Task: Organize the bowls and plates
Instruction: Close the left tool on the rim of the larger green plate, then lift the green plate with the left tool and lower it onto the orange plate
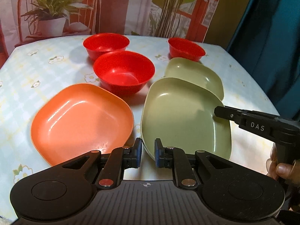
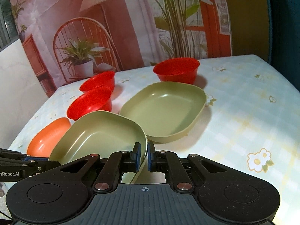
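Both clamped on the near green plate (image 2: 101,133): right hand-held gripper (image 2: 144,154) pinching its right rim, left hand-held gripper (image 1: 148,151) its near-left rim. Tilted above the surface (image 2: 243,112), overlapping the second green plate (image 2: 165,110), beside the orange plate (image 1: 82,118).

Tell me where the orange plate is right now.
The orange plate sits on the table's near left in the left wrist view, beside the near green plate and in front of the closest red bowl.

Black tool (image 1: 148,151) with blue pads, silver screws.
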Tool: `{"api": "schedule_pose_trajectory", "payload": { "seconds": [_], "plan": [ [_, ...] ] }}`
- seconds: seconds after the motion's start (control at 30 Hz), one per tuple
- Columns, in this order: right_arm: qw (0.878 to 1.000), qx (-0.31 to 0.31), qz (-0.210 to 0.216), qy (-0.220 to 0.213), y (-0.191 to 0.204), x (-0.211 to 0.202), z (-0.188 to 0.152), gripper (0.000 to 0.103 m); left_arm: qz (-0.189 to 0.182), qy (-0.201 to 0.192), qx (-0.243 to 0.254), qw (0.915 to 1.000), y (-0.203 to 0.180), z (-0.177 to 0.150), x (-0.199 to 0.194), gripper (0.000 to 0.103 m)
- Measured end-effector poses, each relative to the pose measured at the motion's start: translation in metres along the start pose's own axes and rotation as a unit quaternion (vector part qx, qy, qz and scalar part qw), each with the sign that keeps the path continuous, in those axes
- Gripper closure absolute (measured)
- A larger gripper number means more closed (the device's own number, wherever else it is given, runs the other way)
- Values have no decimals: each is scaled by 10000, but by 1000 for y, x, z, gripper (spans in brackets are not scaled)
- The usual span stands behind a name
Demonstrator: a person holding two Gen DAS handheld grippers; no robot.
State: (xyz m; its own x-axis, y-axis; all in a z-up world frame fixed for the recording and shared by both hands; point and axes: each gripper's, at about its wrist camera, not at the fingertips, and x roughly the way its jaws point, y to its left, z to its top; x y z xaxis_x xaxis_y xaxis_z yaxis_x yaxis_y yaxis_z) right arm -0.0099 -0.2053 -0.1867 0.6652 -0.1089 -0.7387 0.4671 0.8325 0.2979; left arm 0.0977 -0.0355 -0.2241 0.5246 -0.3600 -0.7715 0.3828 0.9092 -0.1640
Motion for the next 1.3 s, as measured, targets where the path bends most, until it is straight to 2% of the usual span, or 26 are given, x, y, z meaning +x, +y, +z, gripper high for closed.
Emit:
{"api": "schedule_pose_trajectory", "payload": {
  "seconds": [0.37,0.53,0.77,0.97,1.3],
  "plan": [
    [9999,47,92,24,14,-10,10,95,-321,-172,-396,9986,27,8,-17,88],
    [9995,81,287,121,27,-8,15,95,-236,-329,-432,9982,42,11,-26,88],
    [9986,-127,467,233,52,-2,24,95,-108,-360,-332,9987,62,21,-32,88],
    [9966,-470,601,316,82,12,31,94,244,-400,-255,9986,85,26,-39,88],
    [9918,-700,903,568,123,42,31,93,569,-303,-500,9967,121,25,-39,88]
  ]
}}
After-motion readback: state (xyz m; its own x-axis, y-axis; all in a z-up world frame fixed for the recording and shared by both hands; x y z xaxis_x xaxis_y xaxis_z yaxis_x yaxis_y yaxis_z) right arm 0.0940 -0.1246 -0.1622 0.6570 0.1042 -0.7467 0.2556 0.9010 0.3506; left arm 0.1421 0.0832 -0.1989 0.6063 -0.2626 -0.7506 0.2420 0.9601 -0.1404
